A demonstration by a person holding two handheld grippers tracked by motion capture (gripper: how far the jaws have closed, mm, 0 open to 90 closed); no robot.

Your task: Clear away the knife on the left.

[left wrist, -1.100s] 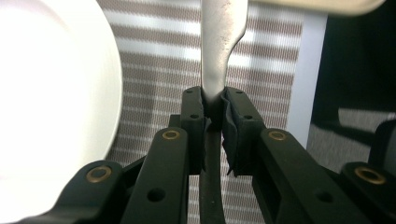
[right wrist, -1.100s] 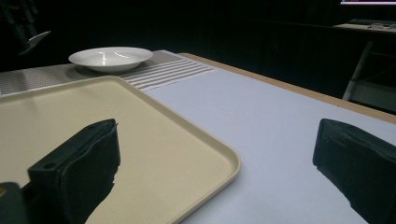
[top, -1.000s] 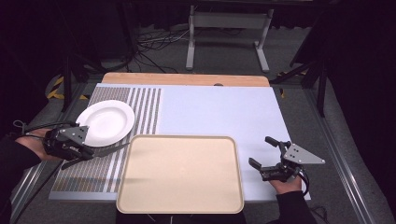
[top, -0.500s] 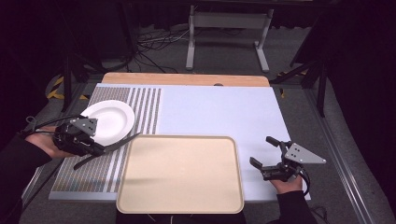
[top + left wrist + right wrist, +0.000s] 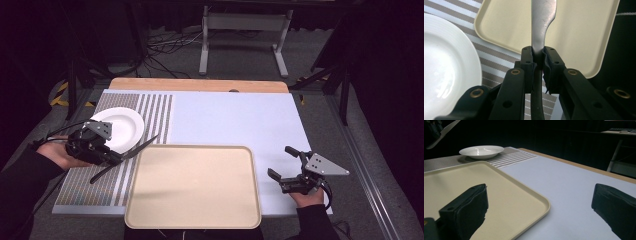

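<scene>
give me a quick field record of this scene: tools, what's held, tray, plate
left tool: shut on a table knife, blade toward the tray
right tool: open, holding nothing, just right of the tray
tray: beige, nothing on it, near table edge
plate: white, on the striped mat, left of the tray

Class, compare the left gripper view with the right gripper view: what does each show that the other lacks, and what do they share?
The left gripper view alone shows the left gripper clamped on a knife. The right gripper view alone shows the right gripper with its jaws wide apart and bare light-blue table. Shared: the beige tray, white plate and striped mat.
</scene>
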